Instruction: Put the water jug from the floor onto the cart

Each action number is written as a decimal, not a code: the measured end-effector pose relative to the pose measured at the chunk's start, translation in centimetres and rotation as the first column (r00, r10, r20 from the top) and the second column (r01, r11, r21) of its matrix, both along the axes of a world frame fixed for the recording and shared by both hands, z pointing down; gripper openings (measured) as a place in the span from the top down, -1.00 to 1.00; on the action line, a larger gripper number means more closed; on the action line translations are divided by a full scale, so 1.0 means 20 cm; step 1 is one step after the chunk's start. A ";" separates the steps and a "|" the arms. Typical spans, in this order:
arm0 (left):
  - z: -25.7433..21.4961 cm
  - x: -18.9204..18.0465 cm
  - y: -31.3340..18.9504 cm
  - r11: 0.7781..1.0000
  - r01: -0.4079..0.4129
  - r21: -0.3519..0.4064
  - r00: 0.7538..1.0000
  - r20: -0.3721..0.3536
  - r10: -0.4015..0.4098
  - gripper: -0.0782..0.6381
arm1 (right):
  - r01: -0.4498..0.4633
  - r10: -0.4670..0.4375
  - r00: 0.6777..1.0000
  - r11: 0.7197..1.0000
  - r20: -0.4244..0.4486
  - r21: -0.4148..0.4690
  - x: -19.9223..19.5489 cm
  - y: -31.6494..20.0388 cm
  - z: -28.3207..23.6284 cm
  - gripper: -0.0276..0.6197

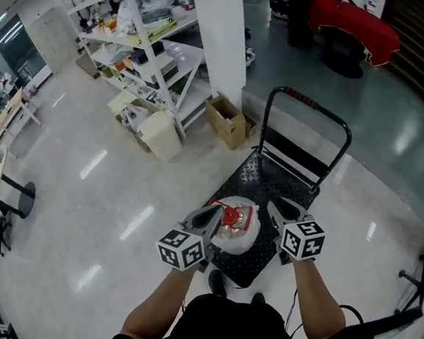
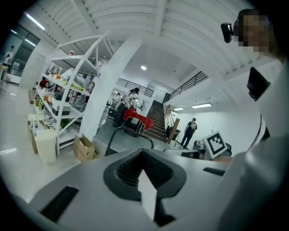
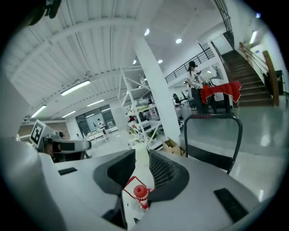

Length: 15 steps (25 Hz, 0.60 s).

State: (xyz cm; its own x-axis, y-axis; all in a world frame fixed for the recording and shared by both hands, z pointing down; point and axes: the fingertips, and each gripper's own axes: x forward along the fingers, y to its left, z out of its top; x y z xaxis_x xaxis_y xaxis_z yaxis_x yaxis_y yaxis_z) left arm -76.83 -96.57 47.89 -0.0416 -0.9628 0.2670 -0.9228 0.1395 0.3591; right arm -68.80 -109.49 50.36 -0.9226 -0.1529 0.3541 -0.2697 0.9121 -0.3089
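L hand-held gripper [image 1: 212, 215] jaws together, R hand-held gripper [image 1: 282, 210] jaws apart, both level out front.

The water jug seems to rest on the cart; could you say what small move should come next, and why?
Probably draw both grippers back and stop: the water jug sits on the cart deck, the right gripper is open and clear of it, and the left gripper holds nothing.

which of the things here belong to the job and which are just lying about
Job:
- jug, on the cart
- cart
- left gripper
- right gripper

Lying about:
- shelves
- box
- white bin
- red cloth
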 end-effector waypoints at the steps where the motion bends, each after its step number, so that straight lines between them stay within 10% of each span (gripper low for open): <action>1: -0.06 0.04 -0.04 1.000 -0.026 0.013 0.999 0.032 0.026 0.81 | -0.013 0.013 1.000 1.000 0.017 0.013 0.04 -0.01 -0.10 0.62; 4: -0.21 0.18 -0.06 0.997 -0.065 0.033 0.993 0.104 0.062 0.81 | -0.038 0.038 0.998 0.999 0.044 -0.010 0.23 0.02 -0.29 0.91; 15: -0.50 0.68 -0.04 0.988 -0.107 0.114 0.974 0.209 0.081 0.81 | -0.067 0.058 0.995 0.992 0.086 0.103 0.80 0.08 -0.58 0.91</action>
